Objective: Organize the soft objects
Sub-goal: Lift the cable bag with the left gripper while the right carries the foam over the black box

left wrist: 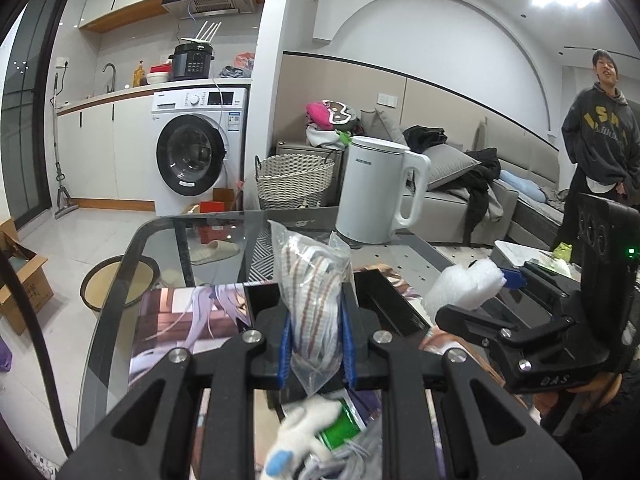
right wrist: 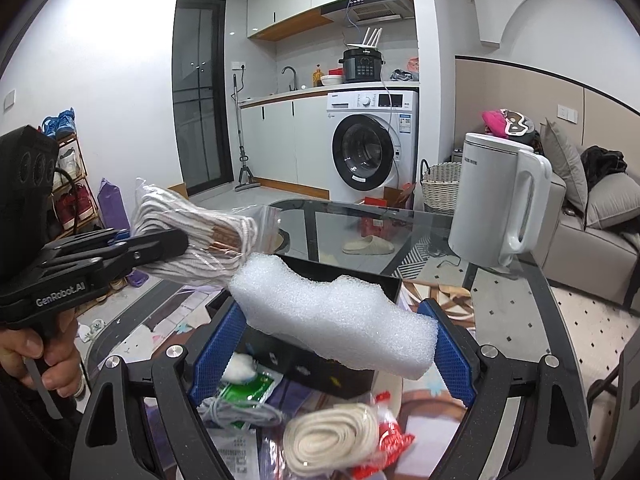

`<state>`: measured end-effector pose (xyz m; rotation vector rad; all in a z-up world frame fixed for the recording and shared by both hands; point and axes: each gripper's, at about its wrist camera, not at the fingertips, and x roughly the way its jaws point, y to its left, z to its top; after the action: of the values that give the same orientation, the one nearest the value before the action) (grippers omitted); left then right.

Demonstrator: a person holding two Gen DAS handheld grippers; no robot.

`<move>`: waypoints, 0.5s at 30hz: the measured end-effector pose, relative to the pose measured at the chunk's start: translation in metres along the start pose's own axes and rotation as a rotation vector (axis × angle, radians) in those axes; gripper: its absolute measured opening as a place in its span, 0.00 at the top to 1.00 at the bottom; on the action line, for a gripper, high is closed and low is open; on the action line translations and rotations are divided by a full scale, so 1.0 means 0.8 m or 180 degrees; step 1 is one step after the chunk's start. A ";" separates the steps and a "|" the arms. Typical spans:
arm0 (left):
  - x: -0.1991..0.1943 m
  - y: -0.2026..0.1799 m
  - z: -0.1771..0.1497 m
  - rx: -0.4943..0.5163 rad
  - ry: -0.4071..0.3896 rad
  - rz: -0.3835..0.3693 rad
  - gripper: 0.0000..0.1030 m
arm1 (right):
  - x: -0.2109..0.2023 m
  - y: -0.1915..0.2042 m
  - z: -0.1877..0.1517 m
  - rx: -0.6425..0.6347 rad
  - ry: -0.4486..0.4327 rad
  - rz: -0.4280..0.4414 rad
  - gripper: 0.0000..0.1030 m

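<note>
grippers are both loaded above the glass bench (right wrist: 500, 280). left gripper (left wrist: 316, 344) is clamped tight on a clear bag of striped cord (left wrist: 312, 280), which stands up between its blue pads in the left wrist view; the right wrist view shows the same bag (right wrist: 192, 232) sticking out to one side. right gripper (right wrist: 340, 340) stands wide, its pads pressed on the two ends of a white foam block (right wrist: 332, 316), held clear over a black box (right wrist: 360, 280). below lie a coil of cream rope (right wrist: 332, 440), a green packet (right wrist: 244, 392) and grey cable (right wrist: 240, 412). a white kettle (right wrist: 500, 196) stands at the bench's far edge.
</note>
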<state>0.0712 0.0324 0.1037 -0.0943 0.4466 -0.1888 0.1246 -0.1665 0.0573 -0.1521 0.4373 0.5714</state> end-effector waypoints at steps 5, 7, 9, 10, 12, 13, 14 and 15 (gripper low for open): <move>0.030 0.006 0.006 0.0044 -0.0016 0.0073 0.83 | 0.025 -0.001 0.014 -0.0020 0.0034 -0.0001 0.14; 0.042 0.009 0.007 0.0064 0.0002 0.0080 0.83 | 0.035 -0.003 0.017 -0.0022 0.0061 0.0008 0.14; 0.052 0.010 0.005 0.0081 0.0025 0.0090 0.83 | 0.046 -0.004 0.017 -0.0024 0.0095 0.0007 0.14; 0.057 0.011 0.004 0.0088 0.0043 0.0087 0.83 | 0.050 -0.005 0.017 -0.0026 0.0106 0.0005 0.14; 0.067 0.012 0.001 0.0102 0.0074 0.0073 0.83 | 0.060 -0.006 0.017 -0.0028 0.0149 0.0000 0.14; 0.070 0.012 -0.001 0.0115 0.0085 0.0078 0.83 | 0.065 -0.006 0.017 -0.0035 0.0173 0.0005 0.14; 0.072 0.011 -0.003 0.0126 0.0094 0.0083 0.83 | 0.071 -0.006 0.017 -0.0054 0.0200 0.0007 0.14; 0.075 0.011 -0.005 0.0148 0.0104 0.0109 0.83 | 0.075 -0.005 0.016 -0.0082 0.0221 0.0005 0.14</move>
<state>0.1242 0.0288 0.0735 -0.0379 0.4758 -0.1673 0.1764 -0.1373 0.0422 -0.1966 0.4978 0.5747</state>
